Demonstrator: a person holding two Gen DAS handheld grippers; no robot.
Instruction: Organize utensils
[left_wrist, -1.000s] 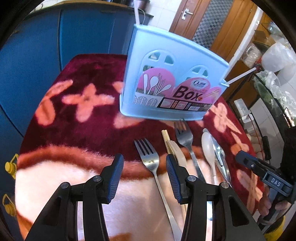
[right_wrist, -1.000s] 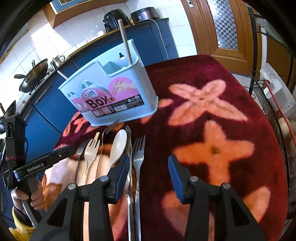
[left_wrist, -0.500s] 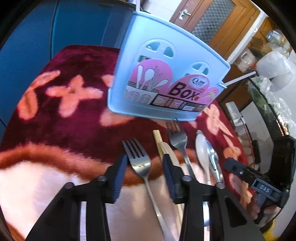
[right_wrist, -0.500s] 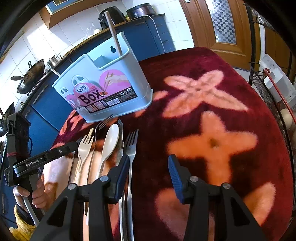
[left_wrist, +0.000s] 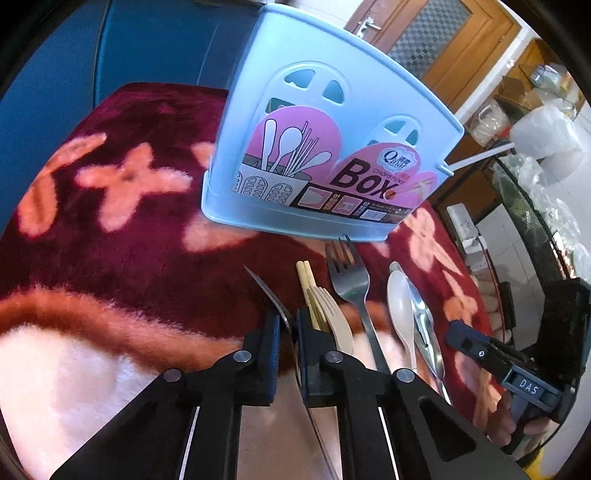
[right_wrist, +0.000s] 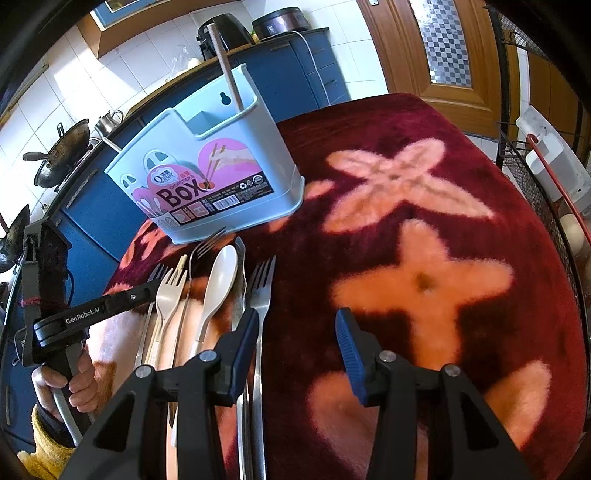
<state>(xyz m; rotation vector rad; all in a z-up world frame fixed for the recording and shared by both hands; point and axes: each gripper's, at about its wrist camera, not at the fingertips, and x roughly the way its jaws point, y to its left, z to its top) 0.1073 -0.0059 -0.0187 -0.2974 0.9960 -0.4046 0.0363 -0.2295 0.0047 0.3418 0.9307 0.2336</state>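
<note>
My left gripper (left_wrist: 287, 325) is shut on a steel fork (left_wrist: 266, 291), turned on edge between the pads, tines toward the pale blue utensil box (left_wrist: 325, 147). To its right lie wooden chopsticks (left_wrist: 306, 284), a beige plastic fork (left_wrist: 334, 314), another steel fork (left_wrist: 351, 277), a white spoon (left_wrist: 399, 302) and a steel spoon (left_wrist: 421, 317). My right gripper (right_wrist: 295, 328) is open over the red cloth, its left finger by a steel fork (right_wrist: 260, 291). The box (right_wrist: 214, 173) holds one chopstick (right_wrist: 229, 70).
The table wears a dark red cloth with pink flowers (right_wrist: 406, 184). Blue cabinets (left_wrist: 110, 55) stand behind it. A wire rack with a white power strip (right_wrist: 550, 166) is at the table's right edge. Woks (right_wrist: 59, 155) sit on the far counter.
My left gripper moved forward and closed on the leftmost steel fork, which now stands on edge. The right gripper stayed open and shifted slightly.
</note>
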